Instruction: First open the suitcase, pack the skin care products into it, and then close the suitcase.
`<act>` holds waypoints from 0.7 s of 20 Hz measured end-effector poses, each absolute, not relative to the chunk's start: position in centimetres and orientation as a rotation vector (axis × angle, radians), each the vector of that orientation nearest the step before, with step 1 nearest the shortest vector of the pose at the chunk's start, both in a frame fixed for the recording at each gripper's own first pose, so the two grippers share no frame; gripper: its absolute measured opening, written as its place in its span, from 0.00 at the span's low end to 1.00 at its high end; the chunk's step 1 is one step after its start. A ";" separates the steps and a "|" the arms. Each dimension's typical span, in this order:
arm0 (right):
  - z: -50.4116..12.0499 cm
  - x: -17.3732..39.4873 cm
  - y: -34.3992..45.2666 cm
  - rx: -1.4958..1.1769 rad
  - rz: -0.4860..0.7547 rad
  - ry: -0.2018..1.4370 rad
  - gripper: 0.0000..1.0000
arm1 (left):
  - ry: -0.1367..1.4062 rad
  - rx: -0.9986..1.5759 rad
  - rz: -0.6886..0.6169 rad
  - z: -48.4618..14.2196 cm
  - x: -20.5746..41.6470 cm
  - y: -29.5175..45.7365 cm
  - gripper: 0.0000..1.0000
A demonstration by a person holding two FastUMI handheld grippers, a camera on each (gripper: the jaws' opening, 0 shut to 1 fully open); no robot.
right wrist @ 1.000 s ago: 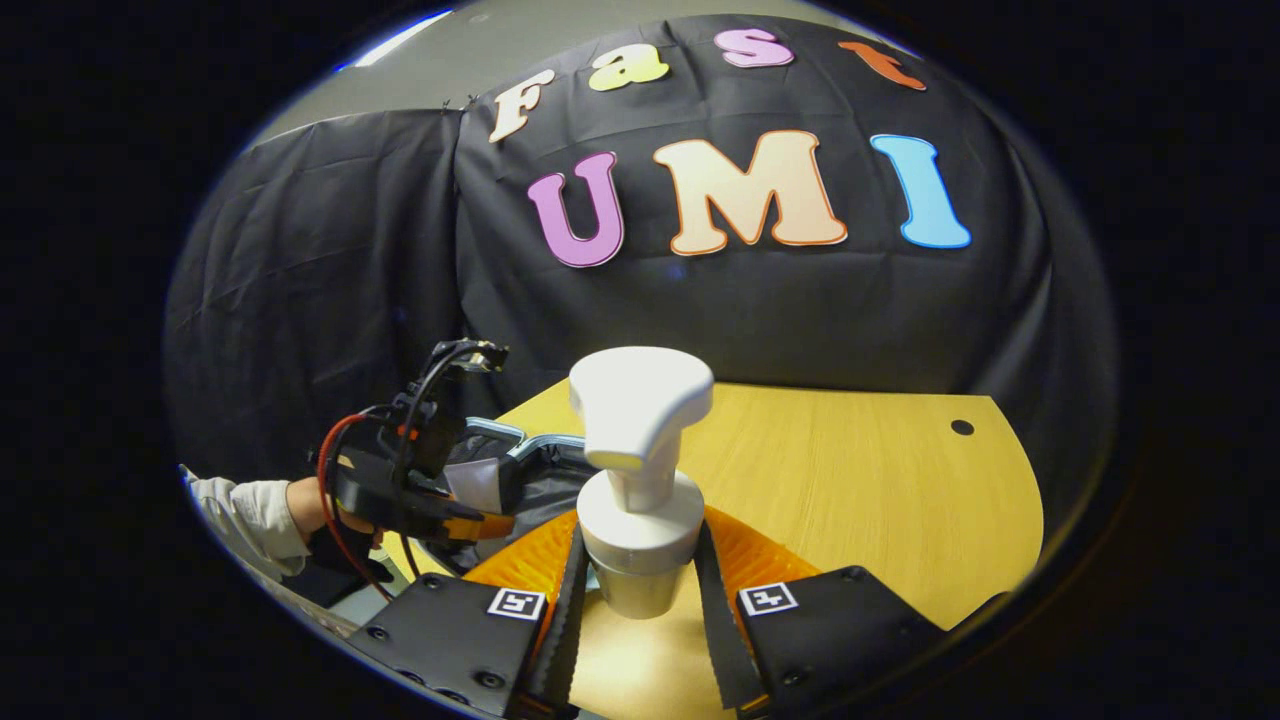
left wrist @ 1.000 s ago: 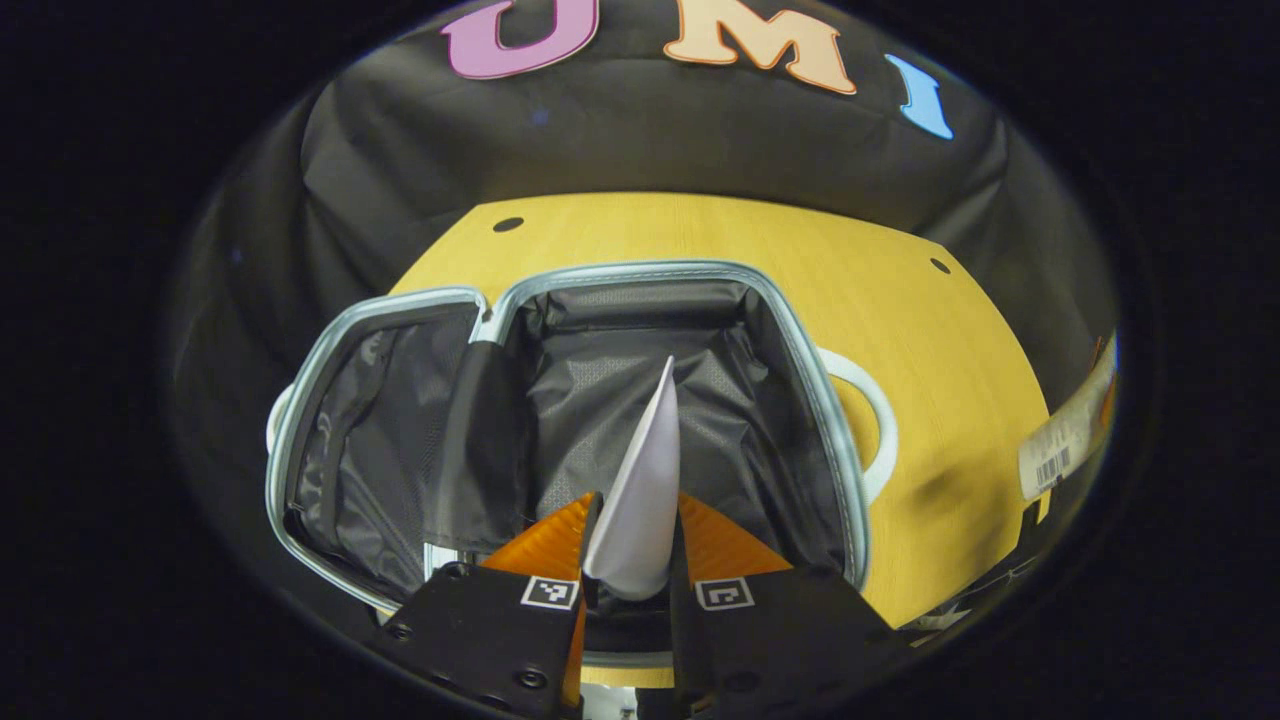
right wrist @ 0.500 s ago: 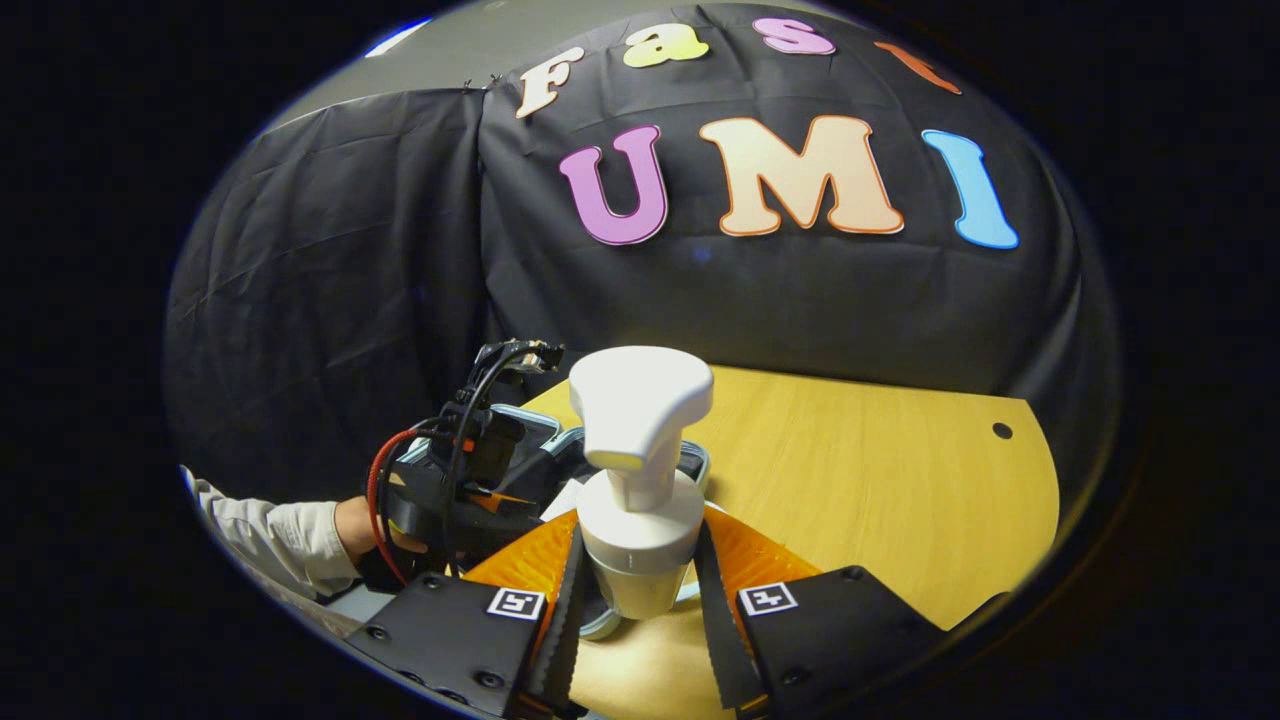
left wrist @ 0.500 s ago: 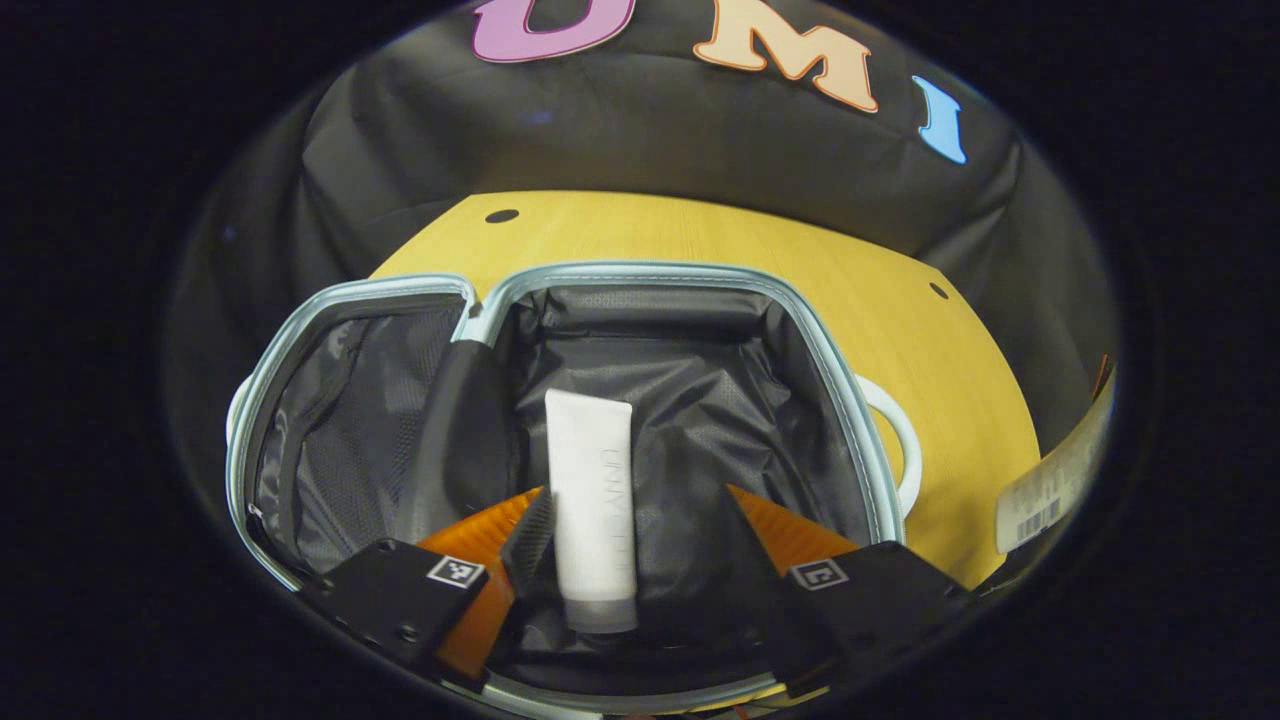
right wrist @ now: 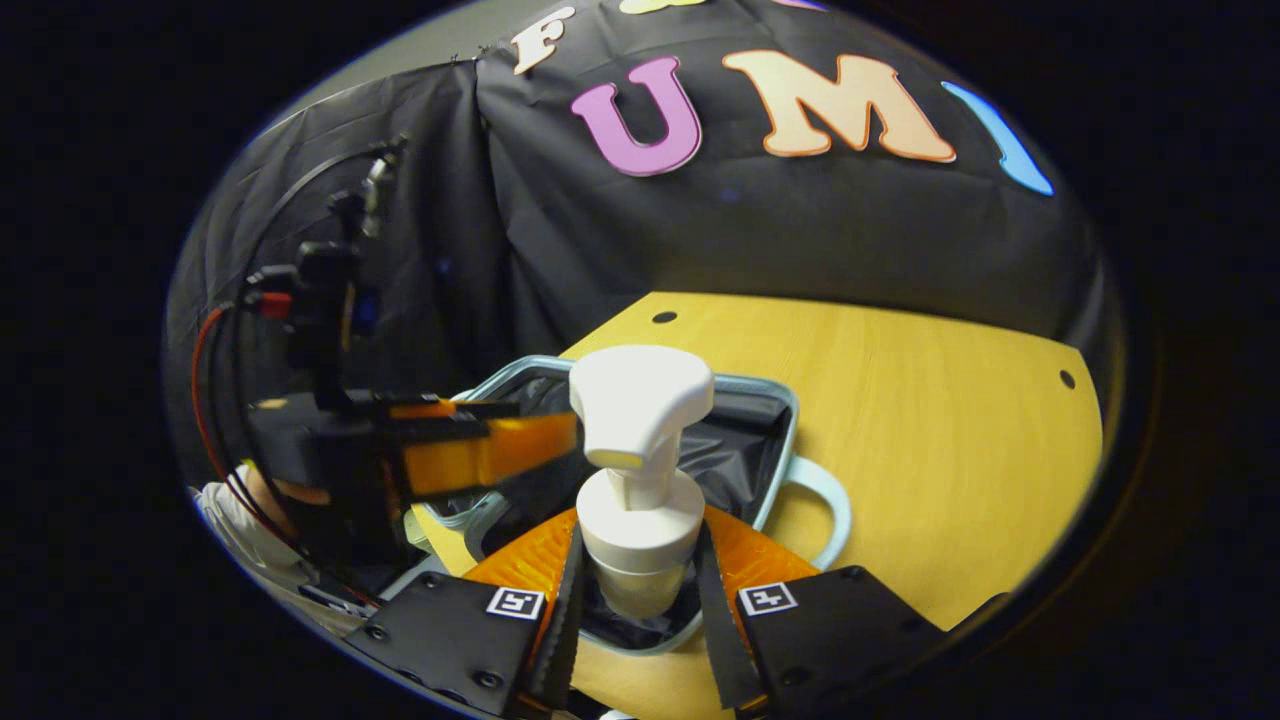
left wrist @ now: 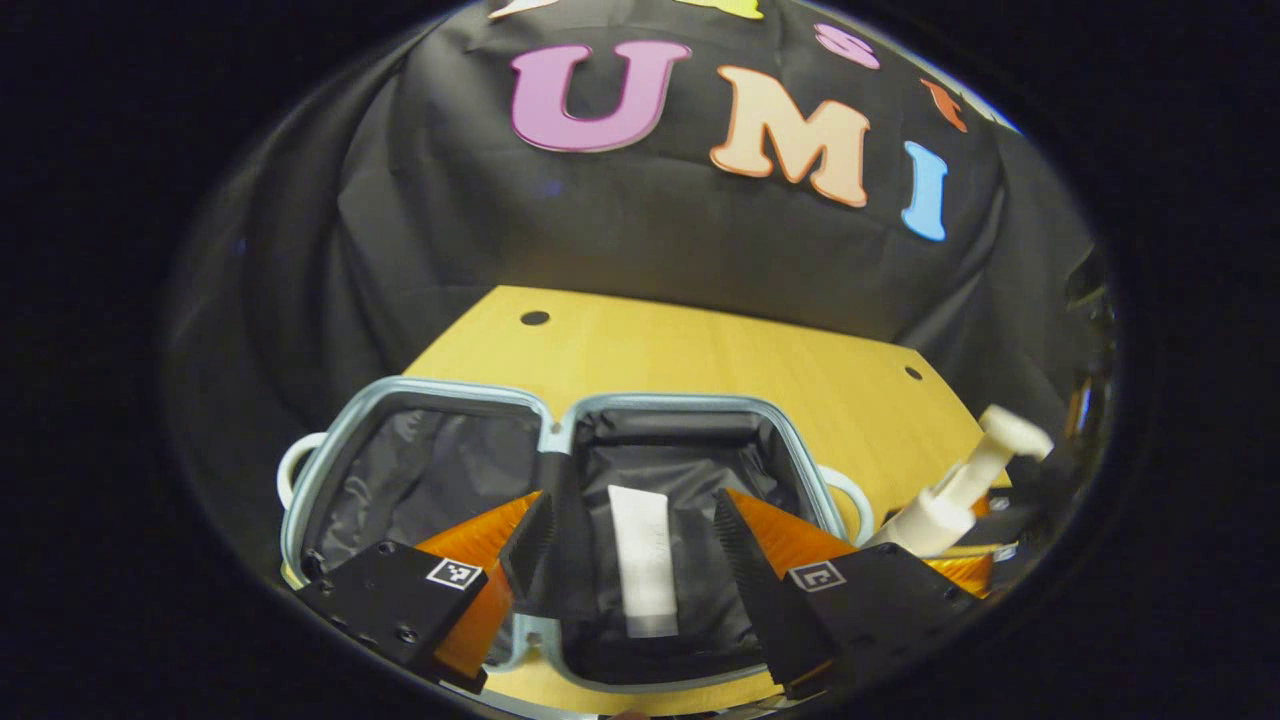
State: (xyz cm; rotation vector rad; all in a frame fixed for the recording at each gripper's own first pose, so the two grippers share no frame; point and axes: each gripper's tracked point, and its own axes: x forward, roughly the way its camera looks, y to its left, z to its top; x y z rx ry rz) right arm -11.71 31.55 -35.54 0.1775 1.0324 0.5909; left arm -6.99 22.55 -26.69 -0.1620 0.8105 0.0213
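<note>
The suitcase [left wrist: 690, 405] lies open on the yellow surface [left wrist: 700, 350], its two dark-lined halves side by side. One white tube [left wrist: 643, 570] lies flat in the right half, its long axis running from the near rim toward the far rim. The left gripper [left wrist: 630, 545] hangs above it with jaws spread wide and nothing between them, the tube lying below the gap.

The right gripper [right wrist: 632, 575] has its jaws pinching the body of one white pump bottle [right wrist: 640, 470], held upright with the pump head on top. In the right gripper view the bottle sits over the near rim of the open case, with the dark lining [right wrist: 740, 450] just beyond and below it. The coming move appears to turn on this: the case lies straight ahead and under the bottle, so a short carry forward and down should land it beside the tube. The right hand is the one placed for that; the left gripper, seen at the left in the right gripper view, stands near the drop spot and may need to clear.

Counted: one suitcase, one tube, one pump bottle.
</note>
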 end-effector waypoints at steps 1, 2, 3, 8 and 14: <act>-36.7 -12.4 31.9 0.184 0.585 1.067 0.56 | 0.796 -0.168 0.046 -26.0 -7.0 23.8 0.95; -37.7 -13.0 32.2 0.190 0.579 1.099 0.56 | 0.786 -0.175 0.078 -25.5 -7.5 25.4 0.95; -38.7 -13.5 32.5 0.195 0.572 1.125 0.56 | 0.777 -0.180 0.108 -25.2 -7.8 26.8 0.95; -40.5 -12.9 33.2 0.252 0.475 1.155 0.58 | 0.777 -0.175 0.244 -24.7 -10.8 34.3 0.95; -42.0 -11.2 33.2 0.243 0.333 1.135 0.57 | 0.798 -0.163 0.328 -25.0 -12.5 42.5 0.95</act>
